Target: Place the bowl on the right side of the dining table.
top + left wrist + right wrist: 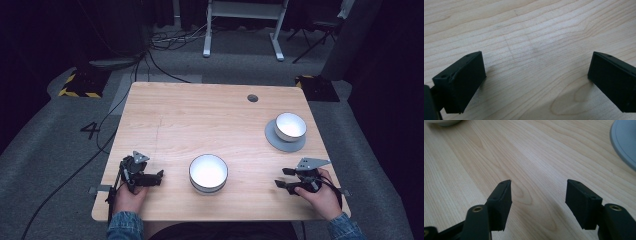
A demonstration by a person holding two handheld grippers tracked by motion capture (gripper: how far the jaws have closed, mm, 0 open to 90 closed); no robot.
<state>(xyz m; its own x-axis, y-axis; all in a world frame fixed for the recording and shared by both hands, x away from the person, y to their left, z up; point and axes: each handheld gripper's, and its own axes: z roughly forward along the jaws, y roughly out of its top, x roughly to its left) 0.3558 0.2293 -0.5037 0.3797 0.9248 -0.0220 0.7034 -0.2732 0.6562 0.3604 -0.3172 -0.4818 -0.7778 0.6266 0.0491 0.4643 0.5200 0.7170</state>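
A white bowl with a dark band (208,173) stands near the table's front edge, between both hands. A second white bowl (290,126) sits on a grey plate (278,142) at the right; that plate's rim (625,142) shows at the right gripper view's edge. My left gripper (160,177) rests low on the wood at the front left, open, its jaws wide apart over bare wood (536,72). My right gripper (283,178) lies at the front right, open, with nothing between its jaws (539,200). Both grippers point toward the middle bowl.
The light wooden table (200,115) has a round cable hole (252,98) at its far right. Grey carpet surrounds it, with cables (107,120) on the floor at the left and a white desk frame (245,30) behind.
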